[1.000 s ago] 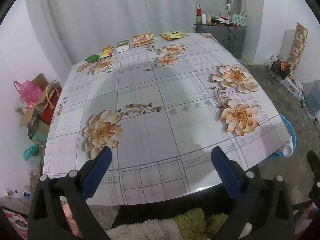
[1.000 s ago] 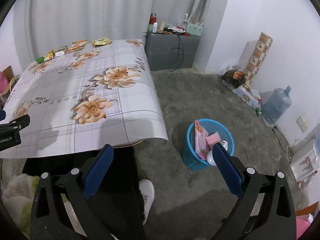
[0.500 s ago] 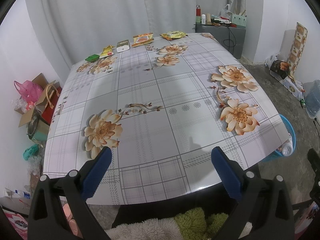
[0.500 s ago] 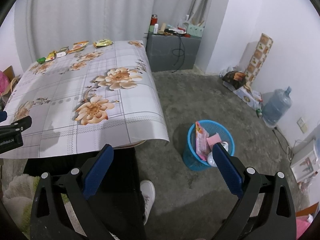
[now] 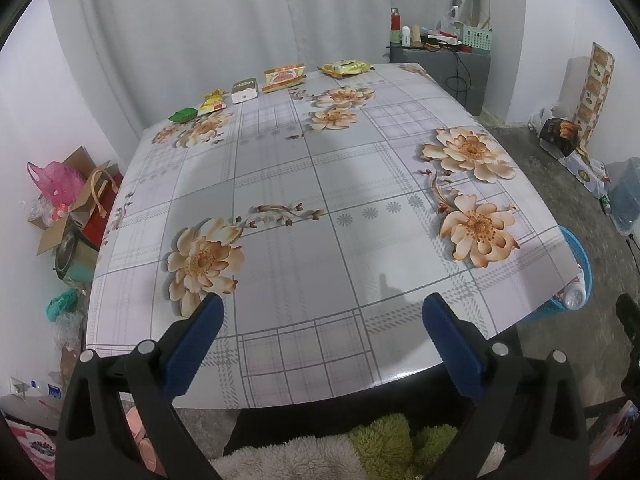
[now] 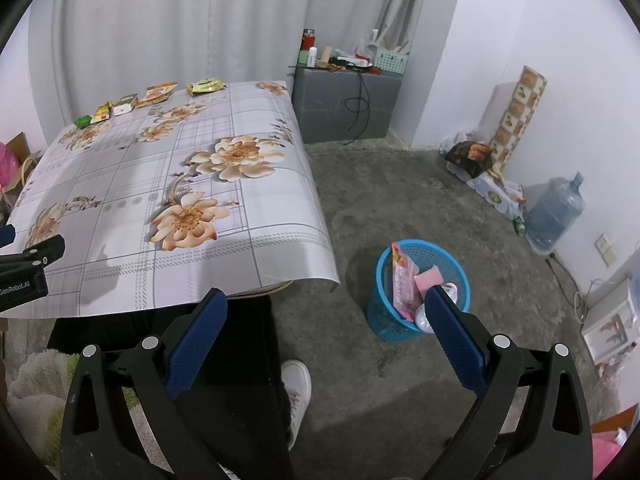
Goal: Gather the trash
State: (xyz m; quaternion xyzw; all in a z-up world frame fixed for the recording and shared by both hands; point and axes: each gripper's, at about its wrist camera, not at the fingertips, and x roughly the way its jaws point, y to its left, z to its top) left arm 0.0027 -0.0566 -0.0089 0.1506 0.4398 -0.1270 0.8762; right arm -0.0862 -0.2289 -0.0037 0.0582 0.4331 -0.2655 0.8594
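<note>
Little has moved since a second ago: the right wrist view has shifted slightly, with the counter (image 6: 120,184) and blue trash basket (image 6: 384,320) sitting a touch lower and to the right in frame; the left wrist view is practically unchanged. Left gripper (image 5: 320,336) hovers over the near edge of the counter (image 5: 320,208), fingers (image 5: 192,344) spread wide, holding nothing. Right gripper (image 6: 326,330) hangs over the floor (image 6: 400,200) off the counter's right side, fingers (image 6: 196,332) also spread wide and empty.

Trash lies in a row along the far edge of the counter, well apart from both grippers: green packet (image 5: 183,115) at far left, yellow wrapper (image 5: 213,103) just beside it, white box (image 5: 244,90), orange snack packet (image 5: 283,76), yellow-green snack bag (image 5: 346,68) at the right end. Same row in the right wrist view: green packet (image 6: 83,121), yellow wrapper (image 6: 102,113), white box (image 6: 125,104), orange snack packet (image 6: 157,94), yellow-green snack bag (image 6: 205,86).

Blue trash basket stands on the floor near the counter's near right corner, partly behind the right gripper's right finger. Inside it: a pink wrapper (image 6: 402,280) standing upright, a pink flat piece (image 6: 428,278), a white item low down, unclear what. In the left wrist view only the basket rim (image 5: 580,256) peeks out past the counter edge.
</note>
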